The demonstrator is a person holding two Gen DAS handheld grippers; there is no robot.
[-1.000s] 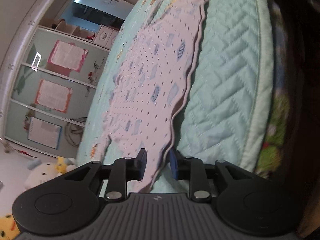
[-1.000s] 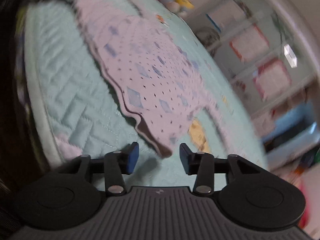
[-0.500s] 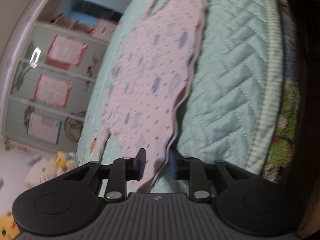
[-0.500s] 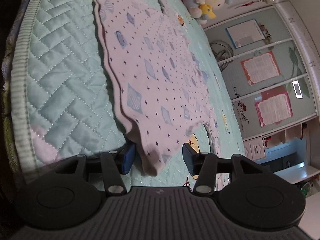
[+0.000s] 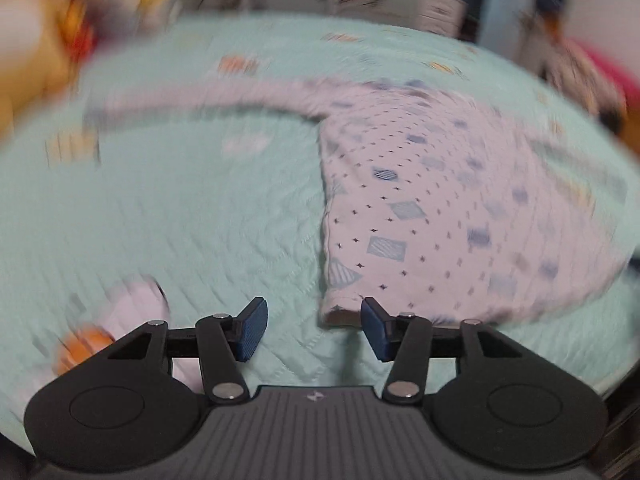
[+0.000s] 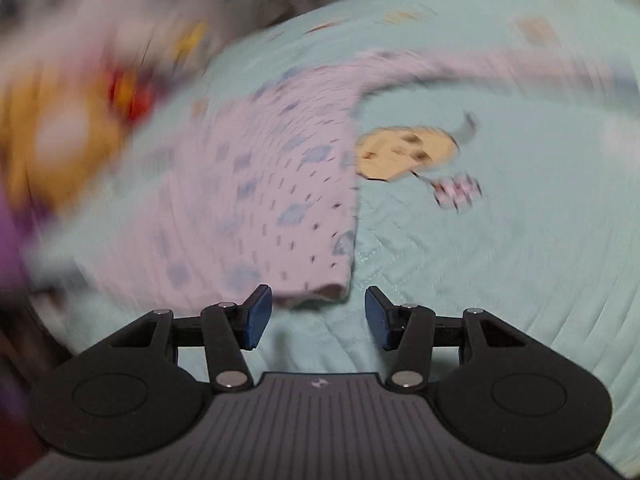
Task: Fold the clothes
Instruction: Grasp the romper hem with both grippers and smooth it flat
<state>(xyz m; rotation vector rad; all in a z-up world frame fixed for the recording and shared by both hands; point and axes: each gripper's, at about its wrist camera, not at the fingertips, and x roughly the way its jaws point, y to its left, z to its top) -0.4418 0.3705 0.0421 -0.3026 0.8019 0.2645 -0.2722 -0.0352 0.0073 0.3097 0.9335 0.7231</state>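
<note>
A pink top (image 5: 440, 208) with blue diamonds lies flat on the mint quilted bedspread (image 5: 180, 220), one sleeve (image 5: 200, 96) stretched out to the left. My left gripper (image 5: 312, 332) hovers at the top's near left hem corner; its jaws are opening and the pads press on nothing. In the right wrist view the same top (image 6: 272, 200) fills the left centre. My right gripper (image 6: 318, 316) stands open just short of the near right hem corner. Both views are blurred by motion.
Blurred plush toys (image 5: 40, 40) sit at the far left of the bed, also as plush toys (image 6: 60, 128) in the right view. A cartoon print (image 6: 404, 152) marks the bedspread (image 6: 500, 260) beside the top. Cupboards (image 5: 440, 4) stand behind the bed.
Both views have rolled from sideways to upright. The hem that sat between the left jaws is out of them. Both grippers now face the top's near corners.
</note>
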